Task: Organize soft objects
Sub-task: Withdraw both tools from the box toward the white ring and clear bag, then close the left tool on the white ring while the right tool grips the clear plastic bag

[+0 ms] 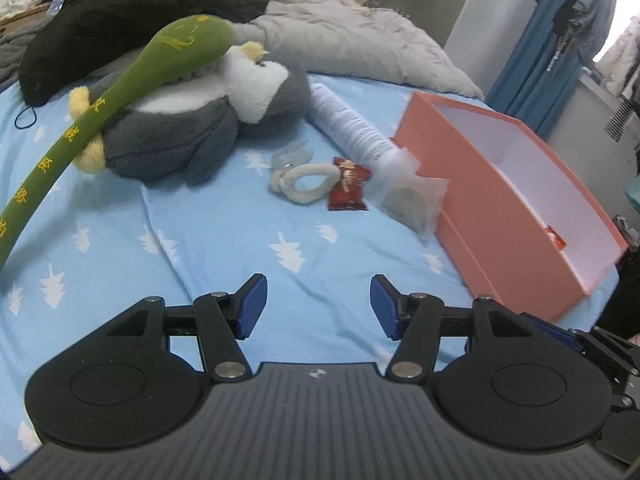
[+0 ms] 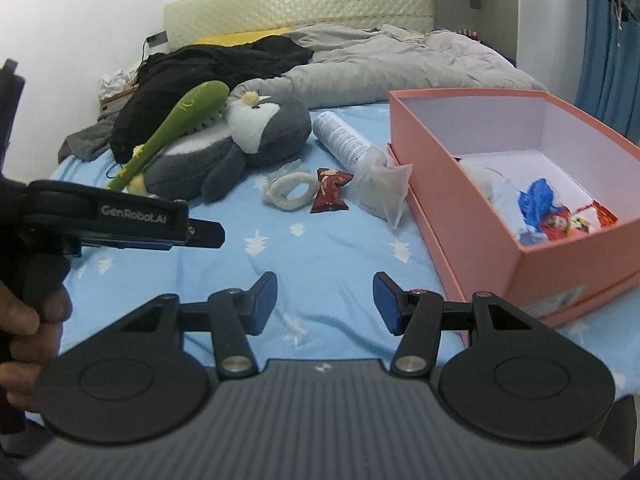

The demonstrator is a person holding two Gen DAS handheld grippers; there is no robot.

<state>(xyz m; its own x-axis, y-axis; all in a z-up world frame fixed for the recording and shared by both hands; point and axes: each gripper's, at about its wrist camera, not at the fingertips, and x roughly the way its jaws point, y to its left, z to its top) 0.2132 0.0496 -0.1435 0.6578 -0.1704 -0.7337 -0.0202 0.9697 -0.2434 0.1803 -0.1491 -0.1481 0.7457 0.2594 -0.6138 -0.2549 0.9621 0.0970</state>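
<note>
Both the left gripper [image 1: 318, 306] and right gripper [image 2: 325, 304] are hanging half-open, holding nothing. The cream hair tie [image 2: 289, 190] is lying mid-frame on the blue sheet [image 2: 320, 256] — dead ahead of both, its loop running left-right, left of the pink box [image 2: 472, 200].

The left gripper [image 1: 318, 306] has its jaws apart, with a clear gap between the two blue pads [image 1: 252, 308], and nothing is between them. It points forward and downward. The right gripper [image 2: 325, 303] is in the same state: jaws apart, pads [image 2: 265, 304] not touching anything, nothing held, also tilted downward. In the right wrist view the left gripper is seen from the side at the left edge, its black body nearly level, and a hand [image 2: 28, 332] grips its handle from below with the fingers [image 2: 52, 306] curled around it.
</note>
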